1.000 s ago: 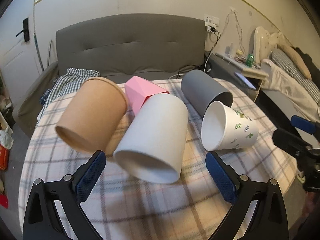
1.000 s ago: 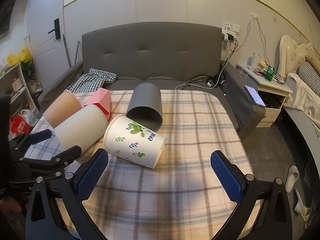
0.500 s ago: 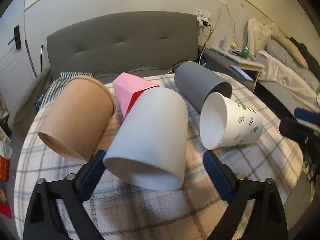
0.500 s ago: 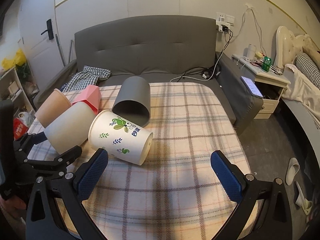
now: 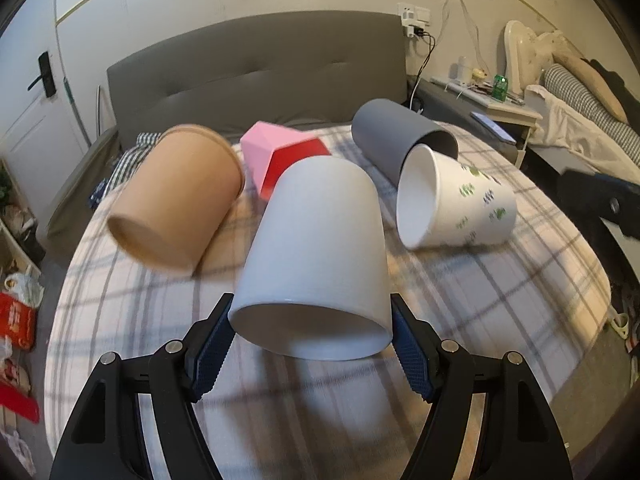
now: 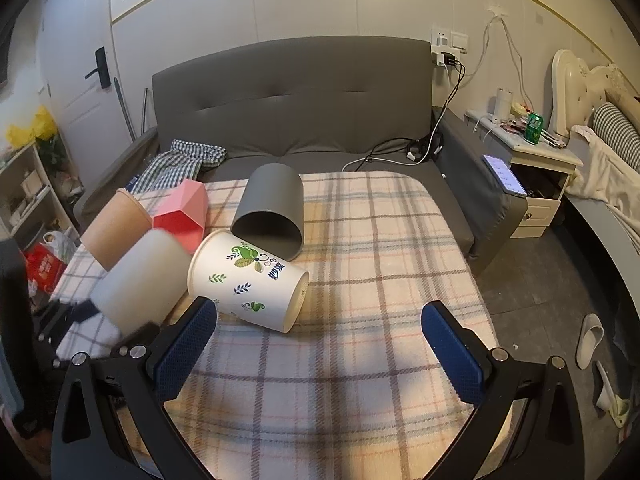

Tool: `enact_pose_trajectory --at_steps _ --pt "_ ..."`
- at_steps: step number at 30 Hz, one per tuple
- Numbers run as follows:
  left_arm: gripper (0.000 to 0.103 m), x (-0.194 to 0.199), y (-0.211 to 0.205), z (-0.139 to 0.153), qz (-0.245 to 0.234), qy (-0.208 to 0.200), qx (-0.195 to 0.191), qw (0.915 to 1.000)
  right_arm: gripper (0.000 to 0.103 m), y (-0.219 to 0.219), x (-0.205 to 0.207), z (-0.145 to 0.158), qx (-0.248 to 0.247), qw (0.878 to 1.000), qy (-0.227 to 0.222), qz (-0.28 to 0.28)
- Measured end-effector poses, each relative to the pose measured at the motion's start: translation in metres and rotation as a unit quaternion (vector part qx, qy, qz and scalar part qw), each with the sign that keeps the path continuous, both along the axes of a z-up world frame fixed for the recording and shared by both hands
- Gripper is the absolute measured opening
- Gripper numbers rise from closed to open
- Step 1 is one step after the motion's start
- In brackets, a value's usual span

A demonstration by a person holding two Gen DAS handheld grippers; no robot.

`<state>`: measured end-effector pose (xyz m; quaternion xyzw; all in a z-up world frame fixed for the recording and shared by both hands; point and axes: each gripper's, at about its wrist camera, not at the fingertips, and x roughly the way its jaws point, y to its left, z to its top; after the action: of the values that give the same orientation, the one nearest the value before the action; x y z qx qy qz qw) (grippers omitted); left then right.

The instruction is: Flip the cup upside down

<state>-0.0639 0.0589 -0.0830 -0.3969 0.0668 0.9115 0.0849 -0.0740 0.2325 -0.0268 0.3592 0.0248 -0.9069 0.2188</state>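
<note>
Between left gripper (image 5: 311, 346) jaws, white cup (image 5: 316, 248)

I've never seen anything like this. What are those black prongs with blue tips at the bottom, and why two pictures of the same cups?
There is no robot here: a person holds a two-finger gripper in each hand, and each carries a wide-angle camera looking out along its fingers. One picture is from the left gripper, the other from the right gripper. On the plaid blanket five cups lie on their sides: a white cup, a brown paper cup, a pink cup, a grey cup and a leaf-patterned paper cup. The left gripper's blue pads sit against the white cup's base end, apparently gripping it. The right gripper is open and holds nothing.
</note>
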Motion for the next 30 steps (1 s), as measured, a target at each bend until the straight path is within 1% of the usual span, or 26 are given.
enact_pose_trajectory --at_steps 6,9,12,13,15,17,19,22,26,28,29,30 --pt "0.075 0.026 0.001 0.003 0.038 -0.027 0.035 0.9983 0.103 0.0 0.008 0.004 0.001 1.0 0.004 0.006" --pt "0.075 0.036 0.004 0.004 0.049 -0.032 0.044 0.9973 0.103 0.0 0.01 0.003 0.004 1.0 0.0 0.01" --pt "0.075 0.04 0.007 0.004 0.041 -0.026 0.042 0.9979 0.103 -0.002 0.012 0.003 0.011 1.0 -0.001 0.012" --pt "0.077 0.041 0.007 0.004 0.038 -0.026 0.045 0.9979 0.103 -0.003 0.013 0.003 0.012 1.0 -0.001 0.014" --pt "0.077 0.041 0.006 0.004 0.028 -0.031 0.061 0.9973 0.103 -0.004 0.014 0.003 0.013 1.0 -0.003 0.018" --pt "0.084 0.043 0.004 0.004 0.019 -0.039 0.073 0.9964 0.103 -0.006 0.014 0.002 0.01 1.0 -0.009 0.024" --pt "0.085 0.047 0.001 0.004 0.013 -0.044 0.077 0.996 0.103 -0.009 0.013 0.003 0.004 0.999 -0.018 0.03" --pt "0.085 0.057 -0.002 0.007 0.011 -0.041 0.069 0.9967 0.103 -0.013 0.014 0.004 0.005 0.999 -0.027 0.041" --pt "0.085 0.067 -0.015 0.021 0.034 -0.031 0.064 0.9969 0.103 -0.021 0.016 0.006 0.02 0.998 -0.037 0.049" --pt "0.086 0.07 -0.027 0.033 0.042 -0.024 0.078 0.9958 0.103 -0.024 0.015 0.006 0.027 0.997 -0.053 0.051" --pt "0.089 0.072 -0.032 0.038 0.048 -0.017 0.082 0.9954 0.103 -0.026 0.015 0.006 0.028 0.996 -0.067 0.054" --pt "0.089 0.07 -0.037 0.045 0.054 -0.007 0.085 0.9949 0.103 -0.028 0.016 0.006 0.03 0.995 -0.075 0.056"
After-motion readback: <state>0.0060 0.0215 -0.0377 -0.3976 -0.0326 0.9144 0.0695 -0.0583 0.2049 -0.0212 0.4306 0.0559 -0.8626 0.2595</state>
